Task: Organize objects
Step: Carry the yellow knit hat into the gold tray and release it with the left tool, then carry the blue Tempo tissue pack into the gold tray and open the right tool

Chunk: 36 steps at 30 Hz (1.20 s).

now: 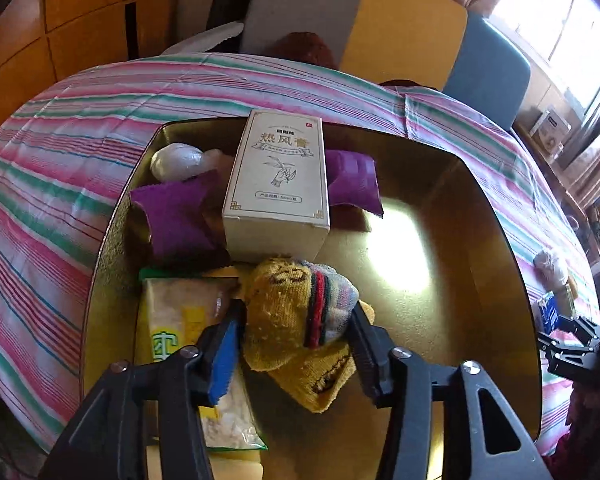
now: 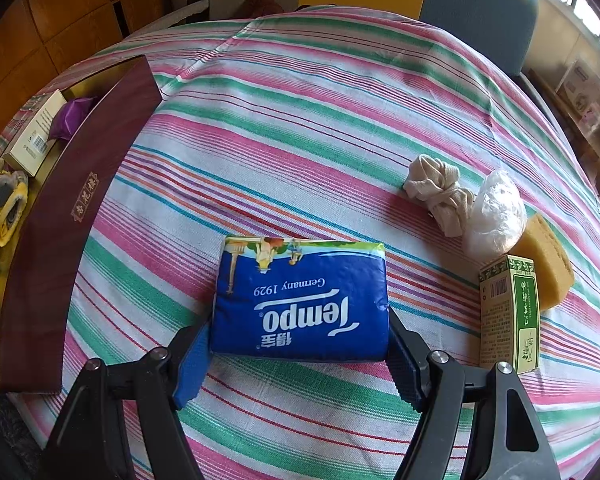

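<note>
The balled yellow knitted sock with red, black and grey stripes (image 1: 300, 312) is seen in the left wrist view between the fingers of the left tongs (image 1: 294, 344), low inside the gold-lined rectangular box (image 1: 480, 240). The jaws stand apart on either side of it, and the pads do not seem to press, so the left tongs are read as open around it. It is judged light, soft and easily squashed; a hold across the thick rolled middle would suit it, since the loose cuff would only stretch. Just beyond the tongs stands a stiff cream cardboard carton with printed characters (image 1: 278, 184), flanked by two crinkled purple packets (image 1: 176, 216). To the left of the tongs lies a glossy clear bag of pale contents (image 1: 180, 320).

In the right wrist view, a blue plastic-wrapped pack of tissues (image 2: 300, 300) lies on the striped tabletop (image 2: 300, 120) between the fingers of the right tongs (image 2: 298, 364). Both blue pads touch its sides, so it is taken as gripped. It is judged light, springy and slick; its flat side faces give the best hold. Far left of these tongs runs the dark red outer wall of the box. To their right lie a knotted beige cloth (image 2: 436, 192), a cling-wrapped white ball (image 2: 496, 216), a porous yellow sponge (image 2: 552, 256) and a green-and-white carton (image 2: 508, 312).
</note>
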### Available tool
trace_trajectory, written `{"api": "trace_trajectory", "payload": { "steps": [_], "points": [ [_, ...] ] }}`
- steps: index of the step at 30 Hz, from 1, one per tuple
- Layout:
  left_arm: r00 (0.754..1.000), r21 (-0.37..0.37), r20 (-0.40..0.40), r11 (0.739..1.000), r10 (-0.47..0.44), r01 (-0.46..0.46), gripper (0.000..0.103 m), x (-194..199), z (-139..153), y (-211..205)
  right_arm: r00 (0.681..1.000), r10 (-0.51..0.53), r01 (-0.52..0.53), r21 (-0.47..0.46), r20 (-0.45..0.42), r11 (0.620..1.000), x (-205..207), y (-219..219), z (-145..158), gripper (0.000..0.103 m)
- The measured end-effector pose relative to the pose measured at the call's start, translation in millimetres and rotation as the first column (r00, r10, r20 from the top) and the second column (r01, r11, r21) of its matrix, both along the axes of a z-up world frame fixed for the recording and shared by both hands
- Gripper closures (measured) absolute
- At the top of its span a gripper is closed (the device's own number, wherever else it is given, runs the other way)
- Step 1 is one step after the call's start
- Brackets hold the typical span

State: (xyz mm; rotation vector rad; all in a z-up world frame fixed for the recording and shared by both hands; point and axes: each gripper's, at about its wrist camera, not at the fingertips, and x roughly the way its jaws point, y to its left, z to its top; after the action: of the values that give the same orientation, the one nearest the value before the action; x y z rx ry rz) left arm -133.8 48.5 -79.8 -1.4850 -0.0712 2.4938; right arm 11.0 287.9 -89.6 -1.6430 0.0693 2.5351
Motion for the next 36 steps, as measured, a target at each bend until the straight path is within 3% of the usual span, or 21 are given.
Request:
{"api": "trace_trajectory", "payload": {
  "steps": [1,7,20,24,36],
  "points": [
    [1.0,-0.017,-0.007,1.0,-0.006,0.006,0.04,-0.2,-0.8,-0.1,1.0,0.0,0.0,0.0,0.0,1.0,0.6,-0.4,0.6,0.027],
    [0.995,-0.051,-0.096,0.999,-0.013,0.008,0.026,15.0,16.6,-6.4,1.0,-0.003,0.003,0.0,-0.001,1.0,3.0,-0.6,1.2,0.027],
    [0.965,-0.072,-0.257,0.997,-0.059,0.042,0.026,84.1,55.6,-17.6,1.0,-0.001,0.001,0.009,-0.003,1.0,3.4,-0.7,0.5,0.026],
    [0.963,-0.095,-0.263,0.995,-0.065,0.041,0.026,89.5,57.0,-19.5,1.0,0.007,-0.007,0.018,-0.007,1.0,5.6,-1.3,1.8,0.026],
    [0.965,-0.059,-0.259,0.998,-0.043,0.029,0.028,100.6,53.3,-32.8,1.0,0.007,-0.007,0.02,-0.016,1.0,4.8,-3.8,-0.6,0.026]
  ]
}}
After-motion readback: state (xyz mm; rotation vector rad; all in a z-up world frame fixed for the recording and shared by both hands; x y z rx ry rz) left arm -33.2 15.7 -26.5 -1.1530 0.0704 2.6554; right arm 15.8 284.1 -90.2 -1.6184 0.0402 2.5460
